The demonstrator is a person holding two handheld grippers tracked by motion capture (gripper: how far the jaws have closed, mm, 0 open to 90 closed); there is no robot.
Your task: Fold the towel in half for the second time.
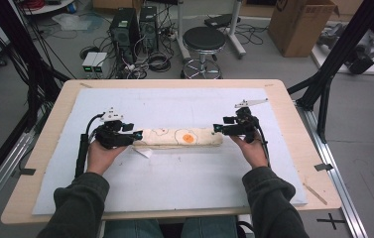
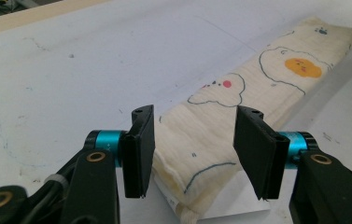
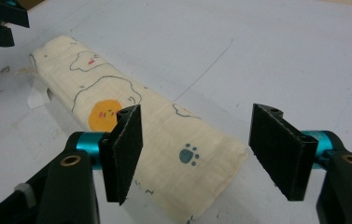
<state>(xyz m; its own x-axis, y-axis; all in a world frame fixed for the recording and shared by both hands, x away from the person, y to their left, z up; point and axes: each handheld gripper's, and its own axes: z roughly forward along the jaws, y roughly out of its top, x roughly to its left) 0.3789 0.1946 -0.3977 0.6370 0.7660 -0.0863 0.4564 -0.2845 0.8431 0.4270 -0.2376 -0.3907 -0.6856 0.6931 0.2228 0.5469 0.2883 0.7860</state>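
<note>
A folded cream cloth (image 1: 179, 137) printed with cloud outlines, an orange blob and a blue paw lies lengthwise across the white mat. My left gripper (image 1: 136, 135) is at its left end. In the left gripper view the jaws (image 2: 195, 112) stand open with the cloth's end (image 2: 201, 154) between them, and the right pad is clear of it. My right gripper (image 1: 217, 128) is at the right end. In the right gripper view it (image 3: 199, 109) is open around the paw-print corner of the cloth (image 3: 117, 98), with a wide gap on the right side.
A small white tag (image 1: 145, 152) sticks out from under the cloth's left end. The white mat (image 1: 174, 183) covers the wooden table (image 1: 293, 99). Beyond the table stand a black stool (image 1: 204, 39), computer towers (image 1: 125, 27) and a cardboard box (image 1: 298, 25).
</note>
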